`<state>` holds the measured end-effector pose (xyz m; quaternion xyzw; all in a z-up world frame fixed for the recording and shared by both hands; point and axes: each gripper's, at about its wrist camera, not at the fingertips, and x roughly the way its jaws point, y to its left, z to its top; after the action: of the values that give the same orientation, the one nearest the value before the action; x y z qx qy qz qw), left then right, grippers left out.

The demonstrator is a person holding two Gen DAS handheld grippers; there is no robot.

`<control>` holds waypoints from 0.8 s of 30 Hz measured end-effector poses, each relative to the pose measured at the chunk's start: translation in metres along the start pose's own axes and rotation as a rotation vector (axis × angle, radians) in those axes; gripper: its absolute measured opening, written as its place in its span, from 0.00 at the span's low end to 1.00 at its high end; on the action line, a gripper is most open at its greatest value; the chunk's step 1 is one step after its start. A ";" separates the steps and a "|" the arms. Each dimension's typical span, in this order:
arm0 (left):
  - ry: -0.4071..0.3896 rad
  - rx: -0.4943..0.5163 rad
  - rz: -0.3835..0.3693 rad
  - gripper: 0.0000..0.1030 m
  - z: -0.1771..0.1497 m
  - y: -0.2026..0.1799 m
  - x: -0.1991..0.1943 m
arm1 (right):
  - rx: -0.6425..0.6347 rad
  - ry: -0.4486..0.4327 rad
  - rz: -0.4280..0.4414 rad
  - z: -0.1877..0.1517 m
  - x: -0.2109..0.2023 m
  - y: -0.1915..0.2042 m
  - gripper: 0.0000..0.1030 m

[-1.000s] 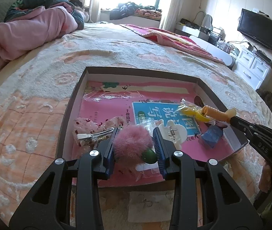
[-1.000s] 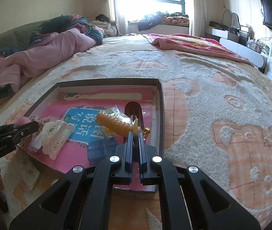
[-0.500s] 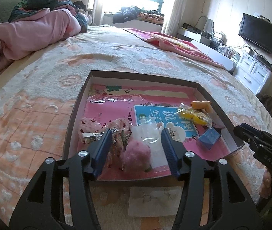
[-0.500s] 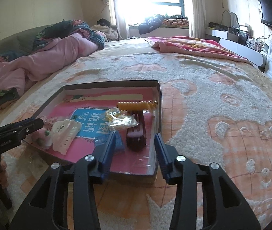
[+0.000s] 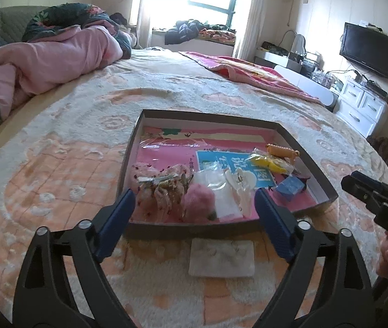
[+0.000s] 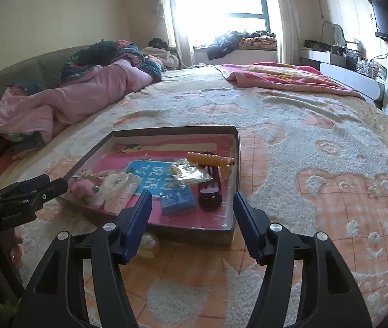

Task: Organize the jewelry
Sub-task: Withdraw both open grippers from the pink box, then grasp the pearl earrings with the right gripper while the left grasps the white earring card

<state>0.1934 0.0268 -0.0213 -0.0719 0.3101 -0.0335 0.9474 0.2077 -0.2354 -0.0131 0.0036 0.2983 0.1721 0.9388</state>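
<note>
Both the left gripper (image 5: pixel 194 207) and right gripper (image 6: pixel 190 210) hang spread and empty before the shallow dark tray (image 5: pixel 210 116) on the fluffy bedspread (image 5: pixel 84 125), which holds a pink pompom (image 5: pixel 199 198), white claw clip (image 5: pixel 242 180) and ridged orange clip (image 6: pixel 210 159).

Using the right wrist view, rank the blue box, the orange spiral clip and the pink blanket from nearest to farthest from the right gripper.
1. blue box, in the tray's near part, just beyond the jaws.
2. orange spiral clip, farther back by the tray's right wall.
3. pink blanket, across the bed, far right.

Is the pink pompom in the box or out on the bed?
In the box: the pink pompom lies inside the box near its front wall, free of the open left gripper.
</note>
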 end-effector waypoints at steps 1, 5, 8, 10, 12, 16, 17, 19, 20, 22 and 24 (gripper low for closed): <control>0.000 0.004 0.005 0.84 -0.002 0.000 -0.003 | -0.003 0.001 0.004 -0.001 -0.001 0.001 0.58; 0.006 0.016 0.022 0.88 -0.009 0.001 -0.010 | -0.024 0.006 0.016 -0.007 -0.006 0.008 0.58; 0.013 0.025 0.032 0.89 -0.015 0.002 -0.015 | -0.039 0.019 0.028 -0.012 -0.008 0.012 0.58; 0.022 0.030 0.033 0.89 -0.019 0.002 -0.018 | -0.047 0.031 0.038 -0.015 -0.008 0.015 0.58; 0.031 0.042 0.034 0.89 -0.023 0.001 -0.019 | -0.055 0.046 0.047 -0.018 -0.007 0.018 0.58; 0.059 0.062 0.033 0.89 -0.031 -0.002 -0.019 | -0.066 0.081 0.069 -0.024 -0.001 0.023 0.58; 0.066 0.065 0.032 0.89 -0.033 -0.003 -0.019 | -0.068 0.088 0.074 -0.026 0.001 0.024 0.58; 0.081 0.075 0.027 0.89 -0.038 -0.005 -0.017 | -0.071 0.111 0.090 -0.029 0.005 0.026 0.58; 0.089 0.083 0.027 0.89 -0.039 -0.007 -0.015 | -0.072 0.124 0.099 -0.031 0.007 0.027 0.58; 0.100 0.092 0.028 0.89 -0.043 -0.009 -0.014 | -0.072 0.144 0.116 -0.034 0.011 0.029 0.58; 0.116 0.097 0.021 0.89 -0.046 -0.011 -0.010 | -0.071 0.165 0.137 -0.036 0.016 0.031 0.58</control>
<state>0.1577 0.0119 -0.0505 -0.0203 0.3634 -0.0426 0.9304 0.1893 -0.2041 -0.0485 -0.0234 0.3675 0.2460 0.8966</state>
